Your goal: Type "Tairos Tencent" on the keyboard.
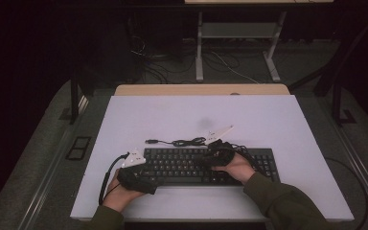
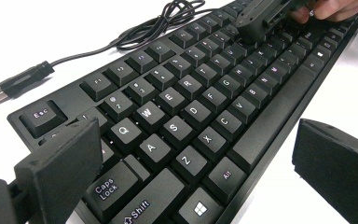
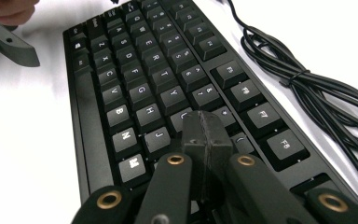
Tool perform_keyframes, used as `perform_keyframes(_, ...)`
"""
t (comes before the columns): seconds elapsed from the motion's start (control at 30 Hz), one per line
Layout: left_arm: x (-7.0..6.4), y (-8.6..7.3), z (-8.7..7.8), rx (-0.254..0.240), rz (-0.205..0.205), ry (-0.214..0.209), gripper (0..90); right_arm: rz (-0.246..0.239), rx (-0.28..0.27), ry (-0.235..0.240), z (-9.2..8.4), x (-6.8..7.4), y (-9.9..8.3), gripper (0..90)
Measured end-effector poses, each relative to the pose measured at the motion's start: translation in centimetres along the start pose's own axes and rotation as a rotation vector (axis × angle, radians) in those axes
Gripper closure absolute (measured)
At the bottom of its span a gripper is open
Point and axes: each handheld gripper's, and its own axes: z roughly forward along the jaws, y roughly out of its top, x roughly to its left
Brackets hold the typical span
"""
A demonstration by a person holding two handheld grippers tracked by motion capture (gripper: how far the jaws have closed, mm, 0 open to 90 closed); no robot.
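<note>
While keyboard (image 1: 206,165) lies beneath, left tongs (image 2: 191,172) wide astride its corner, right tongs (image 3: 205,135) closed on keys

We are seeing the high view running dim, its upper corners sinking into black, while the white table (image 1: 172,115) is glowing palely. In both gripper views the tabletop is blowing out to glare, and the near jaws are blurring softly.

A flat white table top (image 1: 278,120) is seen, with a strip of light wood (image 1: 172,90) along its far edge. A long black keyboard (image 1: 263,160) is laid on the near half. A thin black cable (image 1: 184,142) is bunched just beyond the keyboard, and its plug (image 1: 150,141) is pointed left.
</note>
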Motion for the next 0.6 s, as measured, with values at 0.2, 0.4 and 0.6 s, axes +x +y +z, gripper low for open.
perform_keyframes(0.2,0.01,0.00,0.00,0.000,0.001,-0.001,0.7,-0.006,0.014,-0.008,0.21,0.04,-0.08,89.3)
perform_keyframes(0.4,0.01,0.04,0.02,0.002,0.005,-0.002,1.0,-0.006,0.014,-0.009,0.20,0.07,-0.07,89.4)
perform_keyframes(0.6,0.01,0.07,0.03,0.001,0.006,-0.001,1.5,-0.007,0.010,-0.007,0.14,0.06,-0.07,89.3)
